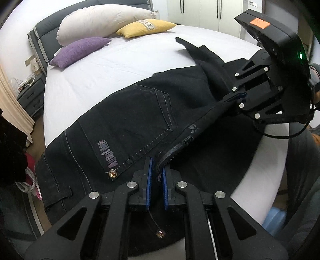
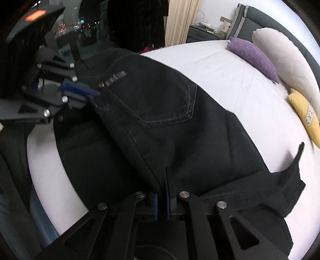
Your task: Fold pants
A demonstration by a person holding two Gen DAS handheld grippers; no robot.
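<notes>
Two grippers: both clamped onto the same pair of black jeans (image 1: 128, 112); blue pads on each
Left gripper (image 1: 157, 176): fingers pinched nearly together with a fold of the waistband edge caught between the blue pads (image 1: 149, 180); a loose thread with a small rivet hangs below it
Right gripper (image 2: 163, 192): pads (image 2: 155, 204) squeezed tight on a dark denim edge, so it's holding fabric too; from the left wrist view you can see it off to the right (image 1: 236, 98), nipping a raised ridge of the jeans
Jeans: spread across the near part of the bed, seat side up; the edge between the two grippers is lifted off the mattress and pulled taut; the rest lies on the sheet
Back pocket (image 1: 138, 112): faces up, grey stitching, purple-ish lettering along its edge and a little metal stud (image 1: 112, 173) at the corner
Pant leg end (image 2: 292, 176): trails off to the right in the right wrist view, hem a bit crumpled on the sheet
Bed (image 1: 120, 60): white sheet, dark grey headboard (image 1: 40, 46) behind
Pillows: one big cream pillow (image 1: 100, 20), a purple cushion (image 1: 80, 51) and a yellow cushion (image 1: 146, 28) up by the headboard, well apart from the jeans
Nightstand (image 1: 32, 96): dark grey, beside the bed, some small clutter on top; too small to make out
Wardrobe doors (image 1: 200, 12): pale, past the far side of the bed
</notes>
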